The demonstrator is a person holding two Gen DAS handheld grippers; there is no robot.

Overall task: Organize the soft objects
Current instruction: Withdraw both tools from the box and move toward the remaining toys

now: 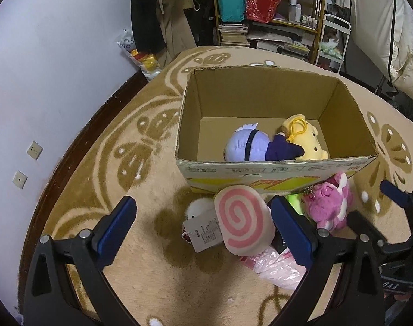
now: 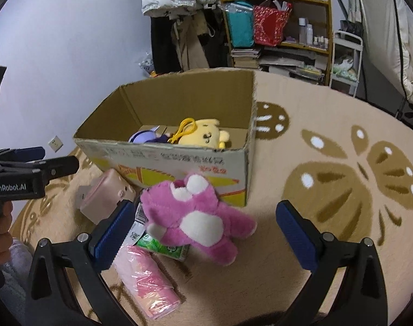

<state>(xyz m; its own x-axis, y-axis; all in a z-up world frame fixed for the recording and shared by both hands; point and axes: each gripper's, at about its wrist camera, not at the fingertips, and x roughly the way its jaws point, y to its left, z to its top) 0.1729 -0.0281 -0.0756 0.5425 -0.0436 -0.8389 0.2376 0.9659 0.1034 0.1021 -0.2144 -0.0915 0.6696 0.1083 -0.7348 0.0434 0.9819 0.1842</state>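
An open cardboard box (image 1: 274, 92) (image 2: 165, 160) stands on the rug and holds a lavender plush (image 1: 247, 146) and a yellow plush (image 1: 307, 135) (image 2: 206, 135). In front of it lie a pink swirl cushion (image 1: 243, 218), a small white plush with a tag (image 1: 198, 212), a pink bear plush (image 1: 328, 203) (image 2: 195, 214), a green pack (image 2: 165, 247) and a pink plastic-wrapped roll (image 2: 149, 282) (image 1: 277, 267). My left gripper (image 1: 203, 226) is open above the cushion and white plush. My right gripper (image 2: 203, 228) is open around the pink bear, not touching it.
A patterned beige rug (image 2: 328, 168) covers the floor. A shelf with bags and books (image 1: 269, 13) and hanging clothes (image 1: 157, 13) stand behind the box. The wall (image 1: 56, 68) is at the left. A white rack (image 2: 345, 62) is at the right.
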